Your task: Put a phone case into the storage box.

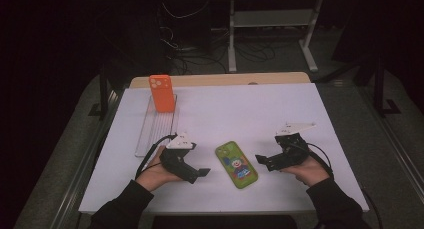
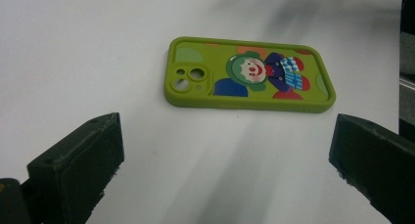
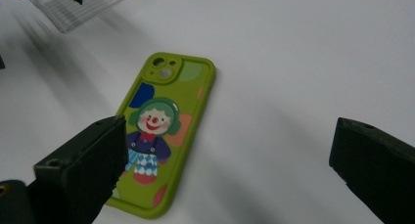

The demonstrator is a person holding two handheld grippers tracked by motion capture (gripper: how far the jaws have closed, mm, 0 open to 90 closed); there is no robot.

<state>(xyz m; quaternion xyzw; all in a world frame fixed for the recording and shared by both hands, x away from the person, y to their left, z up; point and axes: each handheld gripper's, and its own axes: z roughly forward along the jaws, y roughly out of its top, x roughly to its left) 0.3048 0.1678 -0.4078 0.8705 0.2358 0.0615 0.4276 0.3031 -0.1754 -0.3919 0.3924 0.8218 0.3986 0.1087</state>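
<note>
- Near the front edge of the tabletop point(image 1: 280, 104), a green case point(image 1: 236, 164) lies flat, clown side up, between the two tools.
- Left tool point(image 1: 199, 174): jaws spread wide, nothing between them, just left of the case.
- Right tool point(image 1: 264, 162): jaws spread too, empty, close on its right.
- Far left, an orange case point(image 1: 161, 92) stands in a clear rack point(image 1: 156, 126).
- Looks like the approach before a pickup; next, one tool must straddle the green case's edges and pinch.

This looks like a lab or test room set up for recording. A white worktop point(image 1: 280, 109) stands in a dark room, lit from above, with dark metal frame posts point(image 1: 103, 96) at its sides. Beyond its far edge, loose cables point(image 1: 190, 54) trail over a grey floor around the legs of a white stand point(image 1: 272, 34), next to dark equipment.
</note>
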